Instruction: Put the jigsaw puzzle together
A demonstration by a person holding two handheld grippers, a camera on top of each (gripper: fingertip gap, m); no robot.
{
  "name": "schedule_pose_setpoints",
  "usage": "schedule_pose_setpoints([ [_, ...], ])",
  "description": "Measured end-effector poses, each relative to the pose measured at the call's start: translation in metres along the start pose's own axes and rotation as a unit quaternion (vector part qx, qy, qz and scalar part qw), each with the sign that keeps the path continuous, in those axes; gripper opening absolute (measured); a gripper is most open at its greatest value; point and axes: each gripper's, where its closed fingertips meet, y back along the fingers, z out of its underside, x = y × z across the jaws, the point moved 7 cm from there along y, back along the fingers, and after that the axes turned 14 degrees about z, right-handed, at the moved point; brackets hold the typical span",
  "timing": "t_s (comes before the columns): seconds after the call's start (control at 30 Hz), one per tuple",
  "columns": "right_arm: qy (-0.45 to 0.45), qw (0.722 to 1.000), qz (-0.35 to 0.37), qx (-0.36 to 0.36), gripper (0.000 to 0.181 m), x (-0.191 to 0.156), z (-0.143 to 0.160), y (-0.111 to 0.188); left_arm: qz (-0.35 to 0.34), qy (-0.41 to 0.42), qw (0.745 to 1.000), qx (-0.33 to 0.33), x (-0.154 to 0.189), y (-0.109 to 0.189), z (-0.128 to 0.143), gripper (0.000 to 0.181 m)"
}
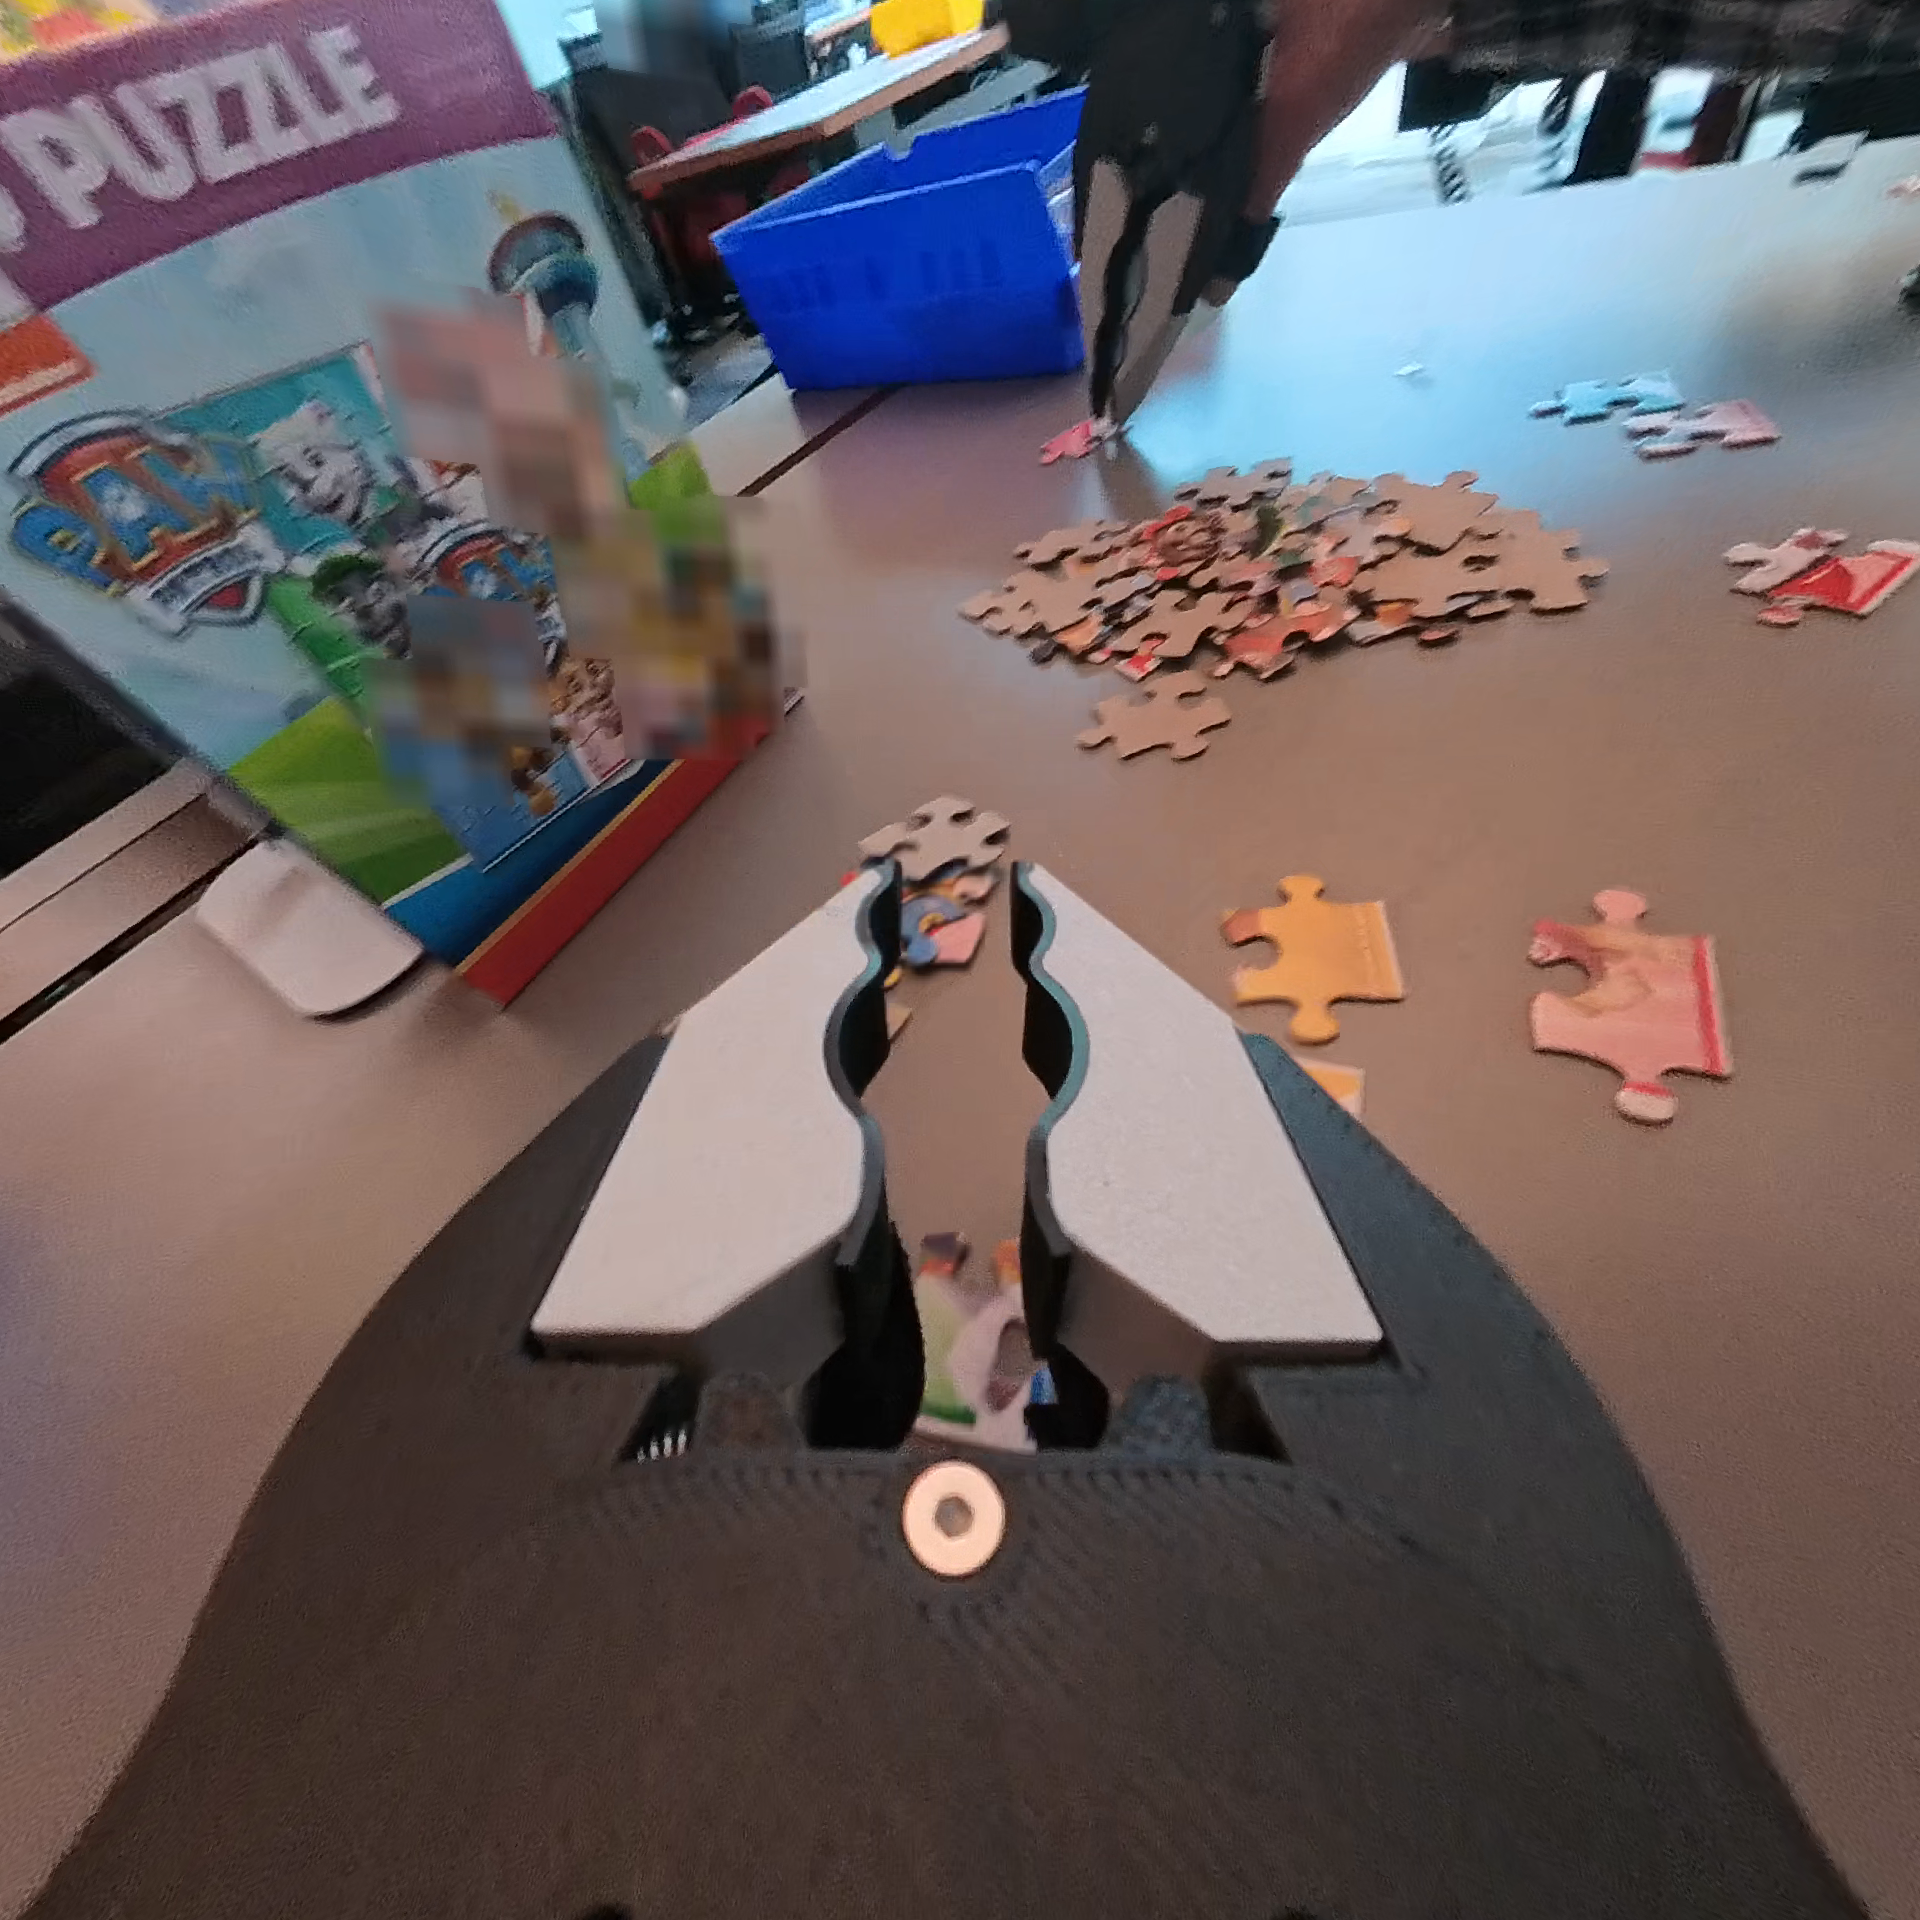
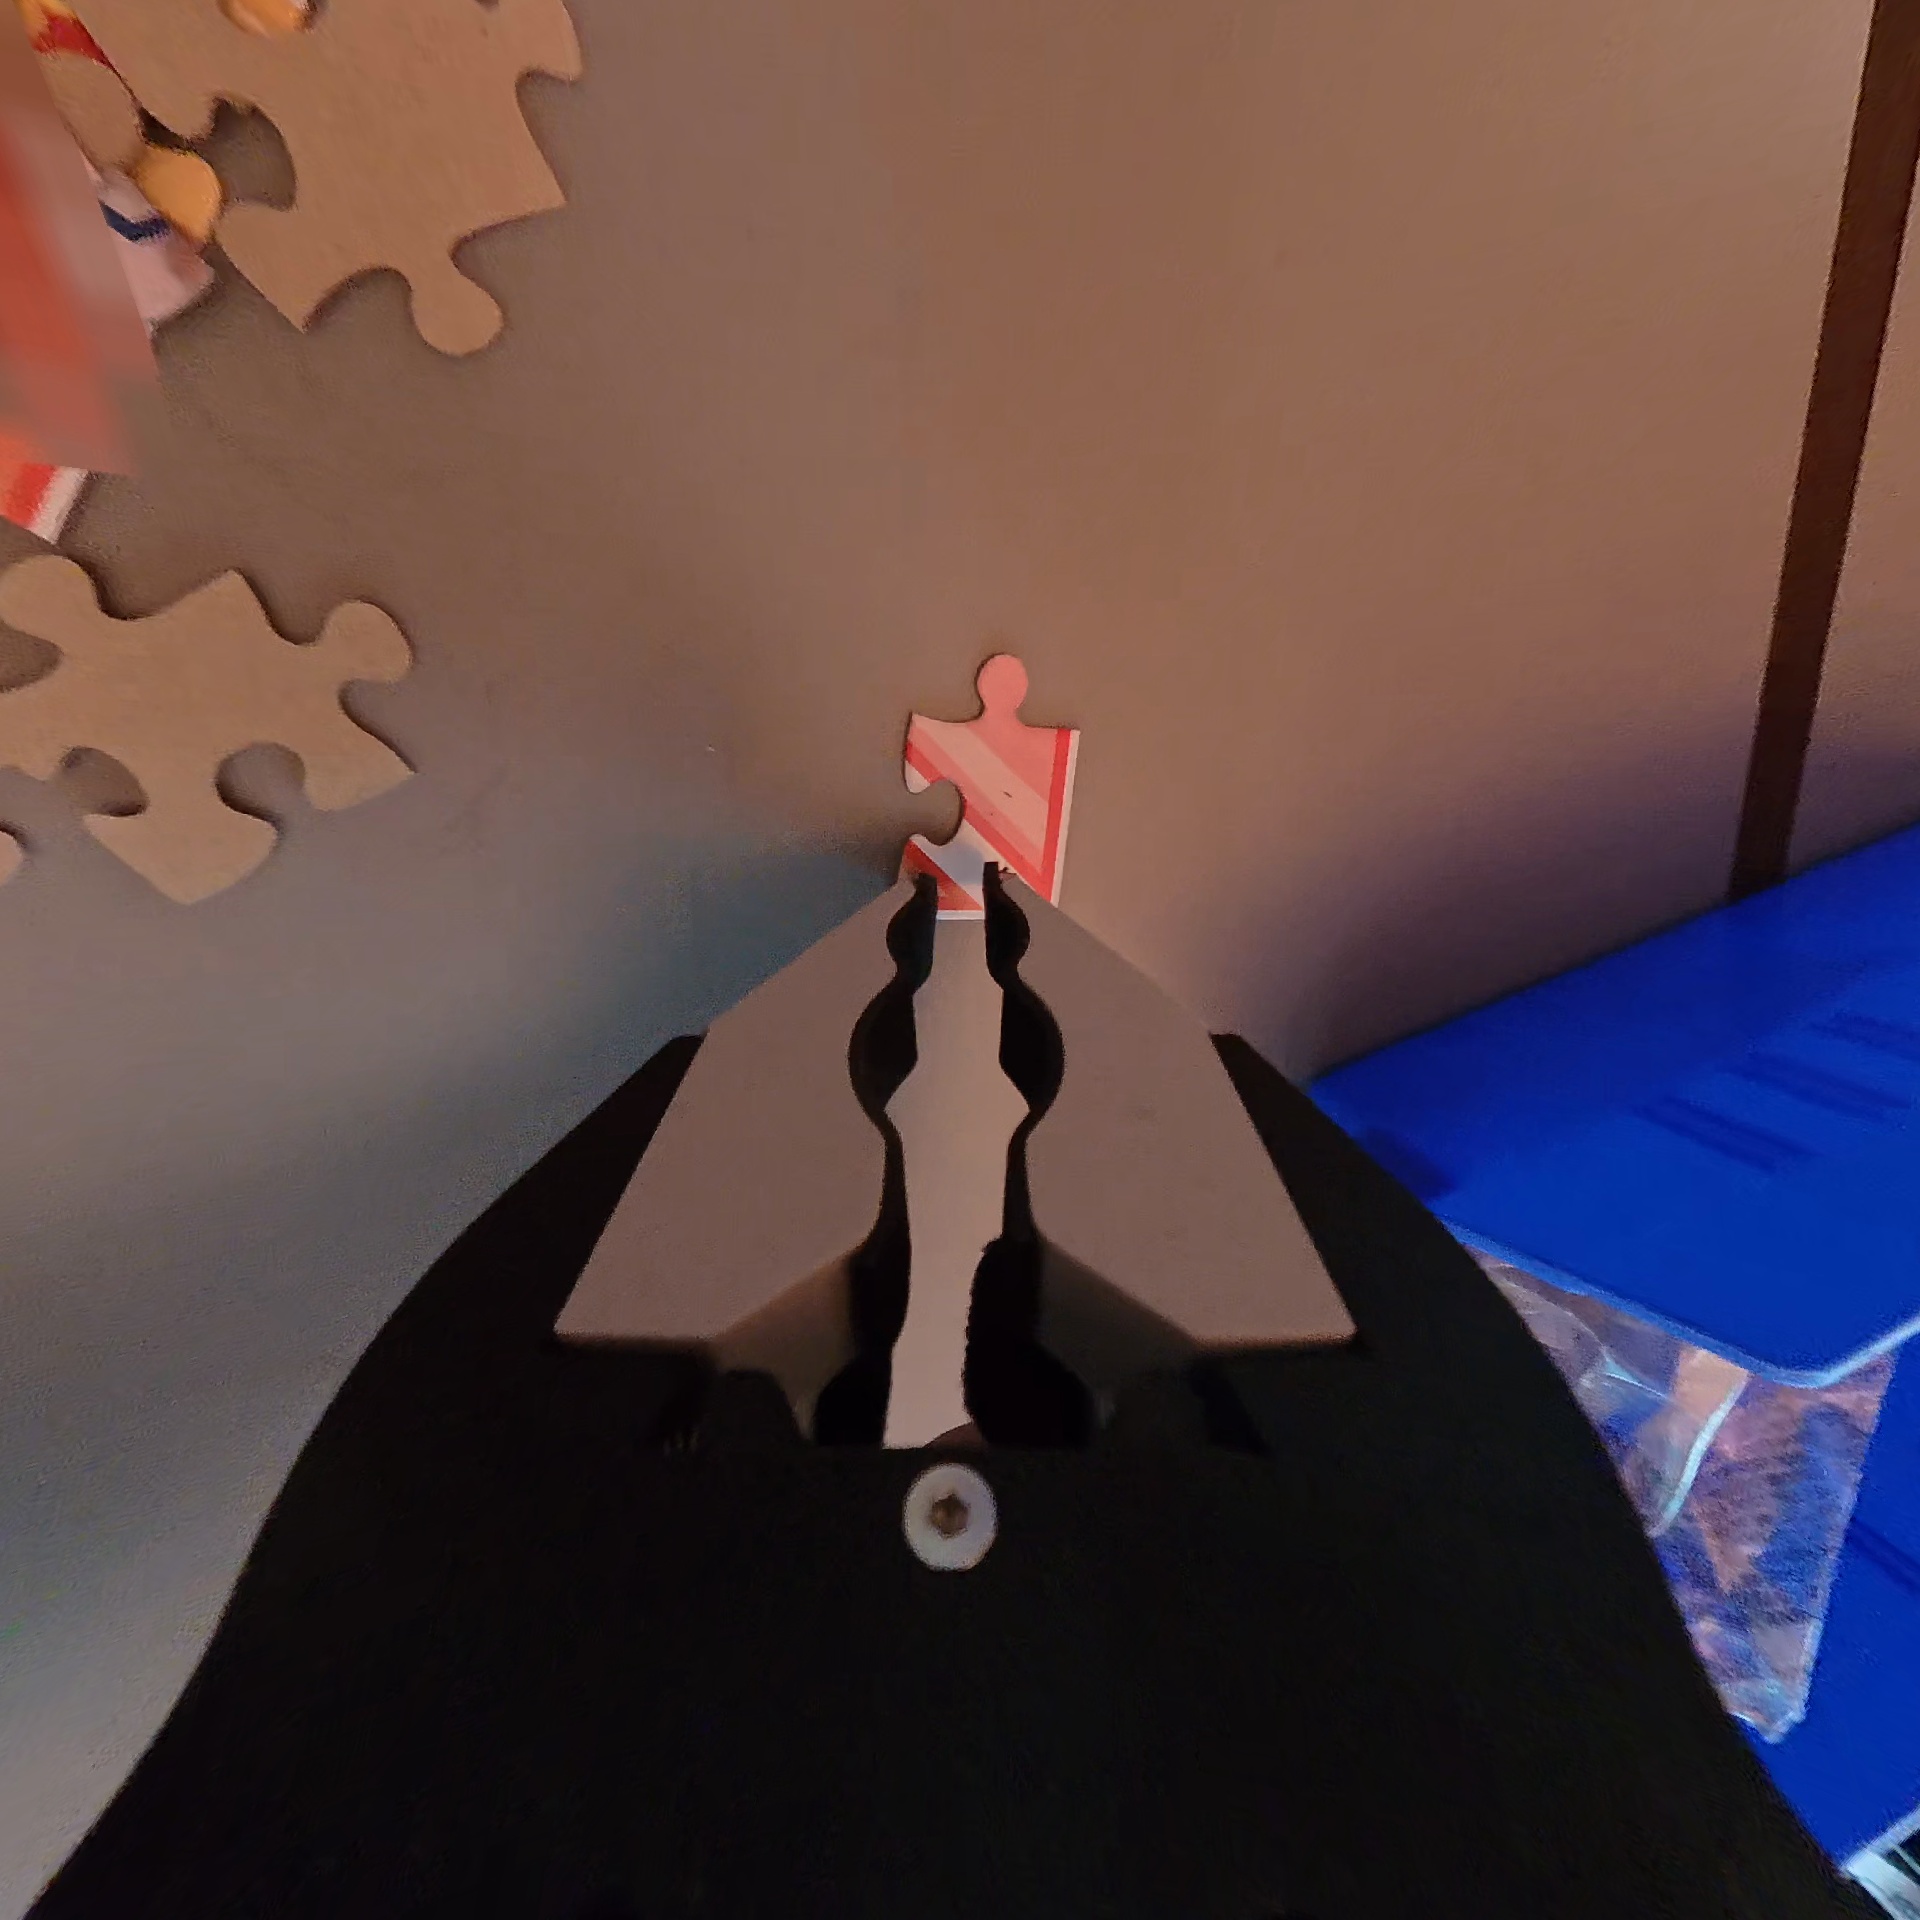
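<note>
**Thin card, flat on the table: a grip at the edge**

My right gripper [image 2: 956,883] points steeply down at a striped piece [image 2: 1003,800], red and pink with a straight border on one side and a knob on the far end. My fingertips sit at its near edge, jaws a narrow gap apart. Whether they pinch the card or only touch down on it, I cannot tell. In the left wrist view the same gripper [image 1: 1107,416] stands tip-down on that piece [image 1: 1070,442] beside the blue bin [image 1: 914,281].

My left gripper [image 1: 951,883] is unclenched and grasps nothing; it hovers low over a few small pieces [image 1: 940,883] in front of the box [image 1: 343,520].

Most of the puzzle lies in a pile [image 1: 1278,571] in the middle of the table [image 1: 1455,1299], many pieces brown side up. A yellow piece [image 1: 1320,956] and a pink piece [image 1: 1631,997] lie separately to my left gripper's right, face up, both with a straight edge.

These pieces look light and stiff but thin, and they lie flush on a smooth top, so I judge there is little to get under. I expect the striped one to skid rather than lift if pushed. Best hold, I think, is across the straight border or the body, not the knob, which could bend or crease. A light squeeze should do; too much may buckle the card.
</note>
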Motion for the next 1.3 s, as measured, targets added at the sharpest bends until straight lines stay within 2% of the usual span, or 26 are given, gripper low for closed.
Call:
schedule_pose_setpoints([
  [0.17, 0.053, 0.998, 0.038, -0.014, 0.008, 0.006, -0.001, -0.004, -0.020, 0.018, 0.999, -0.021, -0.017, 0.019, 0.015, 0.021],
  [0.3, 0.062, 0.996, 0.054, -0.020, 0.014, 0.009, -0.002, -0.003, -0.022, 0.035, 0.998, -0.046, -0.025, 0.025, 0.027, 0.023],
  [0.47, 0.068, 0.993, 0.092, -0.010, 0.017, 0.005, -0.018, 0.029, 0.024, 0.031, 0.996, -0.081, -0.018, 0.018, 0.031, 0.024],
  [0.6, 0.059, 0.993, 0.107, 0.005, 0.021, -0.013, -0.037, 0.068, 0.076, 0.023, 0.989, -0.125, -0.004, 0.005, 0.030, 0.028],
  [0.8, 0.032, 0.994, 0.053, 0.089, 0.027, -0.075, -0.072, 0.114, 0.094, -0.009, 0.982, -0.162, -0.012, -0.020, 0.008, 0.033],
  [1.0, 0.018, 0.995, 0.034, 0.095, 0.029, -0.120, -0.082, 0.117, 0.133, -0.032, 0.971, -0.198, -0.033, -0.069, 0.000, 0.035],
  [1.1, -0.020, 0.994, 0.015, 0.108, 0.032, -0.132, -0.082, 0.115, 0.148, -0.029, 0.963, -0.223, -0.038, -0.093, 0.002, 0.038],
  [1.17, -0.037, 0.992, 0.000, 0.123, 0.033, -0.140, -0.081, 0.115, 0.141, -0.032, 0.959, -0.246, -0.042, -0.103, 0.008, 0.038],
  [1.3, -0.053, 0.992, 0.011, 0.116, 0.033, -0.147, -0.072, 0.115, 0.138, -0.020, 0.961, -0.240, -0.045, -0.105, 0.011, 0.031],
])
